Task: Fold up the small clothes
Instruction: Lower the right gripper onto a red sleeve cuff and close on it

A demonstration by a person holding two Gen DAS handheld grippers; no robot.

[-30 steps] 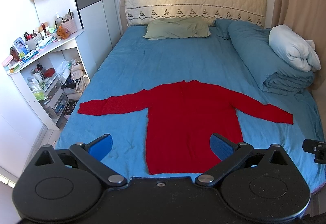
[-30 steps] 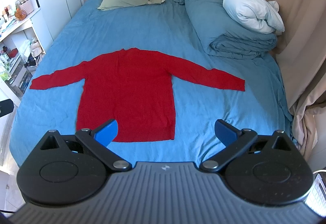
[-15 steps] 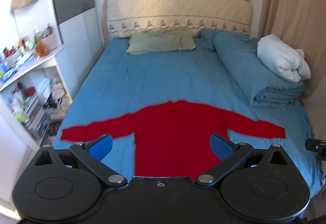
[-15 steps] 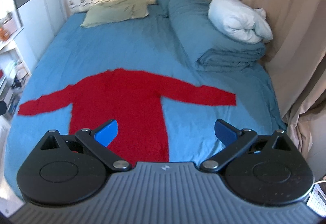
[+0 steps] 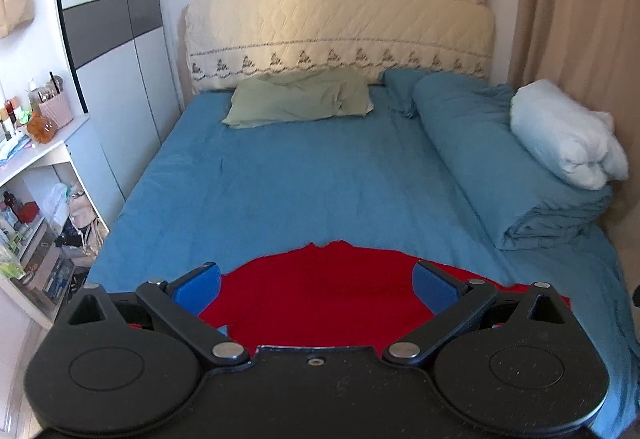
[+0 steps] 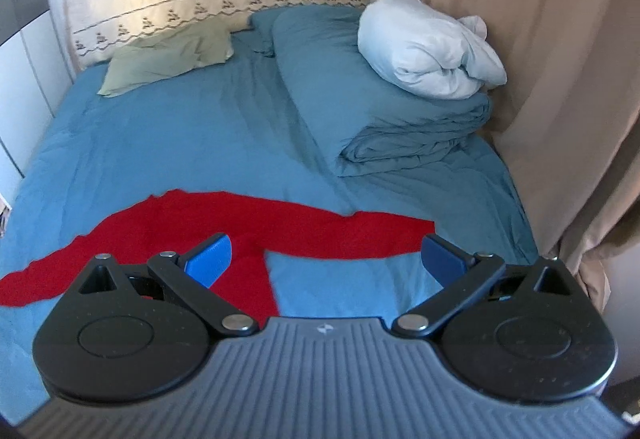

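Blue sheets cover the bed (image 5: 320,175), with a cream quilted headboard (image 5: 340,31) far ahead and a folded blue duvet (image 6: 400,127) ahead and to the right of both tools. Just ahead of and below the left hand-held gripper (image 5: 316,281) lies the red long-sleeved top (image 5: 320,295), spread flat on the bed, its neckline pointing away and its body running back under the tool. From the right hand-held gripper (image 6: 326,257), one sleeve stretches across just in front of the blue pads, ending close to the right-hand pad.

That knit looks light, limp and thin; it should drape and slide easily over the sheet, so a pinch needs to catch only the top's own fabric, not the bedding. Sleeve cuffs and shoulder seams seem the sensible places to take hold for a first fold.

Both tools hover above the bed, tilted slightly downward, jaws spread wide and holding nothing
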